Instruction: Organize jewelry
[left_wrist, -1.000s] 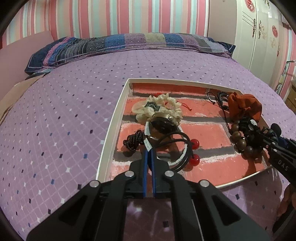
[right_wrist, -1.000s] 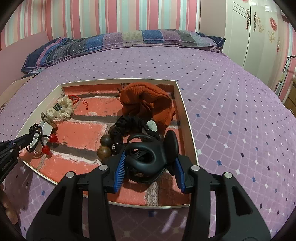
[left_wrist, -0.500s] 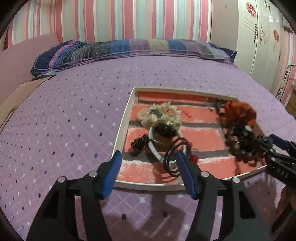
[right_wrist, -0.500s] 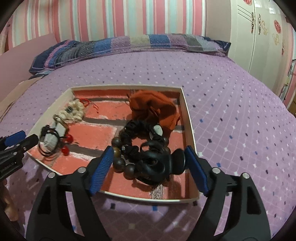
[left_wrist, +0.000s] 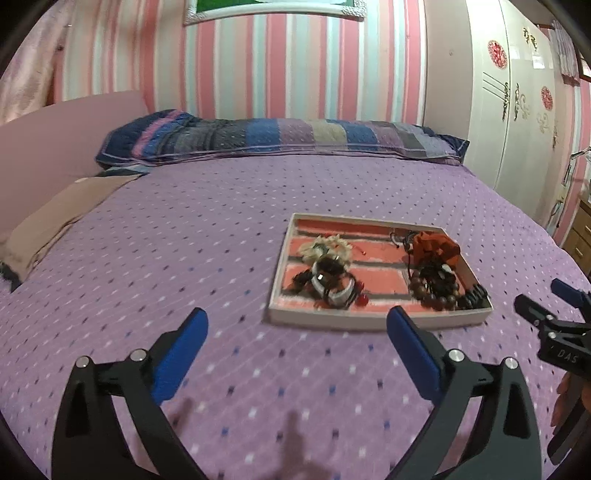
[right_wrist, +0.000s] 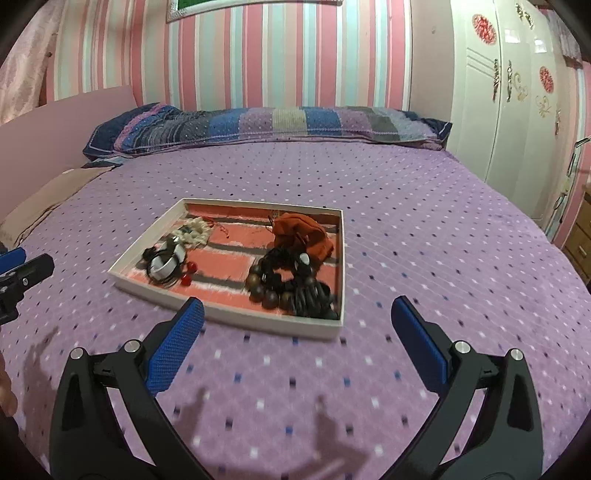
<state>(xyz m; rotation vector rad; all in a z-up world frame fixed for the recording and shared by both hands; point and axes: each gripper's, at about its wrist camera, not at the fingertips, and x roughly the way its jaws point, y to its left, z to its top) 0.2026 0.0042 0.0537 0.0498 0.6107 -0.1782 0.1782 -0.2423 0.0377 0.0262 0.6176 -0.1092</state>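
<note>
Striped pink and pale blue wallpaper (left_wrist: 280, 66) stands behind a bed with a purple dotted bedspread (left_wrist: 184, 251), and a long patchwork pillow (left_wrist: 280, 138) lies across the far end. On the right is a white wardrobe (left_wrist: 517, 122).

From the left wrist view, a shallow white tray (left_wrist: 373, 320) with a brick-pattern lining rests on the bedspread, a little to the right of the middle. In its left part lie a cream beaded bracelet (left_wrist: 325, 248), a white bangle (left_wrist: 334, 293) with black cords and two red beads (left_wrist: 362, 299). In its right part lie an orange pouch (left_wrist: 437, 249), a string of brown wooden beads (left_wrist: 432, 291) and a black hair clip (left_wrist: 474, 295). The left gripper (left_wrist: 297, 328) hangs over the bedspread in front of the tray; its blue fingers (left_wrist: 181, 354) have just been opening and now stand wide apart with nothing between them. The right gripper (left_wrist: 546, 306) shows at the right edge, near the tray corner.

From the right wrist view, the same tray (right_wrist: 236, 314) is left of the middle, with the pouch (right_wrist: 303, 236), the wooden beads (right_wrist: 264, 291) and the hair clip (right_wrist: 314, 299) nearest. The right gripper (right_wrist: 297, 317) is above the bedspread, apart from the tray; its fingers (right_wrist: 419, 343) have just been opening too and are spread wide, holding nothing. The left gripper (right_wrist: 26, 264) shows at the left edge.
</note>
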